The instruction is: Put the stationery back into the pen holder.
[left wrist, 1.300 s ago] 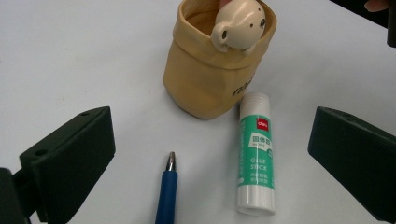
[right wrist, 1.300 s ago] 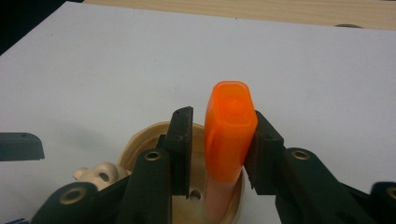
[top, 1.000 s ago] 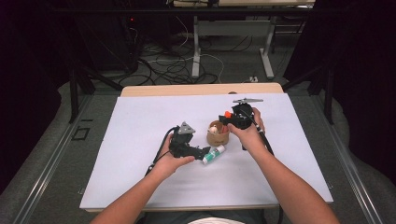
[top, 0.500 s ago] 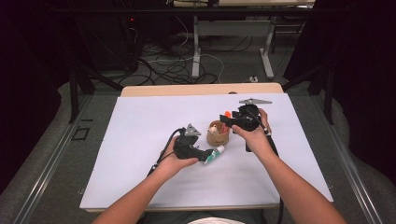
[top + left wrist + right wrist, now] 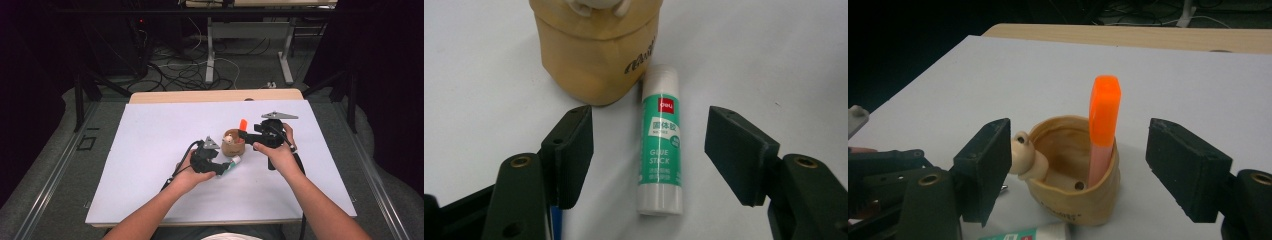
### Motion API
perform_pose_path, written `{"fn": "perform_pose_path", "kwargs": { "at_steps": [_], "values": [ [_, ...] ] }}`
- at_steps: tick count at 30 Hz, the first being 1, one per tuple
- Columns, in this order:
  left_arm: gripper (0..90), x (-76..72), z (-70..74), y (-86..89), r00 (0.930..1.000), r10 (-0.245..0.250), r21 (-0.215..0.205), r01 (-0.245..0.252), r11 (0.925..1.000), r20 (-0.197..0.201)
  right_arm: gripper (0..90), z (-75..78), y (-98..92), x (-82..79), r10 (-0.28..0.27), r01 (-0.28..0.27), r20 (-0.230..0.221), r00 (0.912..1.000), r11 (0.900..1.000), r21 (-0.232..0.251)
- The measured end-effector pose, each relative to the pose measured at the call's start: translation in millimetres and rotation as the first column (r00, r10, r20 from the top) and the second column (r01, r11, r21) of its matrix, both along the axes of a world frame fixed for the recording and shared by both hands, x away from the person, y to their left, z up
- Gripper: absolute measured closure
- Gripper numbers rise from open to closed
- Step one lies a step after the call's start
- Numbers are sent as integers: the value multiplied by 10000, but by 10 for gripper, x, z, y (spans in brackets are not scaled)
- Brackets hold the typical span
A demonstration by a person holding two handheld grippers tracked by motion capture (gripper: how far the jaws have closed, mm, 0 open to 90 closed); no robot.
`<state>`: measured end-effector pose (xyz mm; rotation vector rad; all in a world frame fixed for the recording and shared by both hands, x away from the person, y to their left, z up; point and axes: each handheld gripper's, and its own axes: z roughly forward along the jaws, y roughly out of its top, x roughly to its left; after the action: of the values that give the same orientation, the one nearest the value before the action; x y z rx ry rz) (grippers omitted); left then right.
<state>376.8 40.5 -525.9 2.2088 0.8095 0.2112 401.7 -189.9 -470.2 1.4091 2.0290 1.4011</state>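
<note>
Left gripper view: hand-held gripper [image 5: 649,155] closing, straddles glue stick [image 5: 661,150].

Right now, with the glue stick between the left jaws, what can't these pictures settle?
- Pen holder: top cut off by the left gripper view's upper edge.
- Glue stick: cut off by the right gripper view's bottom edge.
- Orange highlighter: lower end hidden inside the holder.
- Glue stick label: too small to read in the high view.

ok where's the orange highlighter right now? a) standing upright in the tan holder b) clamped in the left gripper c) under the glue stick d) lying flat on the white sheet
a: the orange highlighter stands upright inside the tan holder, cap up, with nothing gripping it.
</note>
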Motion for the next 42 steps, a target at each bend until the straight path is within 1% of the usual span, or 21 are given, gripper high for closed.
{"fn": "perform_pose_path", "kwargs": {
  "at_steps": [1,2,3,5,8,9,10,14,16,17,18,19,20,23,25,28,32,33,38,40,42],
  "values": [
    [367,-1,-1,-6,10000,-33,72,33,10000,-7,256,-6,-7,-15,4,-4,-15,10000,10000,55],
    [368,-2,-8,-13,10000,-46,44,46,10000,18,253,-13,-15,-28,23,-23,-17,10000,10000,61],
    [367,-4,-10,-18,10000,-71,95,71,9999,14,253,-15,-19,-47,36,-35,-112,9999,10000,78],
    [367,-8,-17,-31,10000,-56,108,56,9999,-8,252,-25,-35,-75,47,-46,-84,10000,9999,101],
    [366,-8,-21,-41,10000,-61,264,62,9996,-42,252,-45,-49,-121,46,-43,-198,9998,9999,154],
    [367,-9,-22,-42,9999,-91,321,94,9994,-91,252,-52,-53,-141,21,-16,-296,9996,9998,194],
    [373,-8,-29,-47,9998,-84,259,88,9996,-173,252,-64,-60,-152,46,-41,-236,9997,9998,212],
    [376,1,-34,-45,9990,-226,515,246,9984,-385,252,-105,-78,-221,48,-32,-409,9992,9991,412],
    [380,1,-42,-49,9986,-212,534,238,9983,-483,252,-134,-96,-247,22,-5,-415,9991,9991,413],
    [383,1,-44,-52,9986,-222,617,252,9978,-487,252,-140,-98,-268,5,25,-619,9981,9988,483],
    [390,1,-49,-53,9983,-250,580,281,9979,-536,252,-157,-105,-282,-16,48,-635,9980,9987,508],
    [394,2,-48,-53,9980,-257,661,296,9974,-582,252,-168,-112,-285,2,29,-597,9982,9987,513],
    [397,0,-52,-57,9980,-249,723,291,9970,-576,252,-178,-117,-302,-3,44,-732,9973,9984,565],
    [414,3,-64,-68,9977,-259,797,309,9963,-625,252,-217,-136,-325,3,49,-843,9964,9981,608],
    [423,6,-69,-72,9966,-313,894,382,9953,-768,252,-234,-141,-341,-9,79,-981,9952,9974,712],
    [439,10,-83,-84,9933,-430,1025,540,9933,-1073,252,-260,-153,-358,-48,129,-986,9951,9966,817],
    [462,16,-116,-104,9929,-394,1251,535,9907,-1126,252,-289,-170,-379,-108,224,-1171,9931,9949,986],
    [468,18,-121,-108,9920,-394,1311,552,9898,-1202,252,-297,-175,-379,-110,219,-1130,9935,9951,960],
    [496,35,-137,-111,9909,-368,1490,561,9872,-1296,252,-302,-199,-385,-164,299,-1236,9922,9937,1079],
    [510,40,-145,-112,9899,-360,1538,572,9864,-1372,252,-312,-213,-379,-182,307,-1157,9931,9938,1070],
    [525,38,-157,-119,9890,-384,1636,619,9846,-1432,252,-311,-220,-379,-199,343,-1272,9917,9930,1127]
  ]
}}
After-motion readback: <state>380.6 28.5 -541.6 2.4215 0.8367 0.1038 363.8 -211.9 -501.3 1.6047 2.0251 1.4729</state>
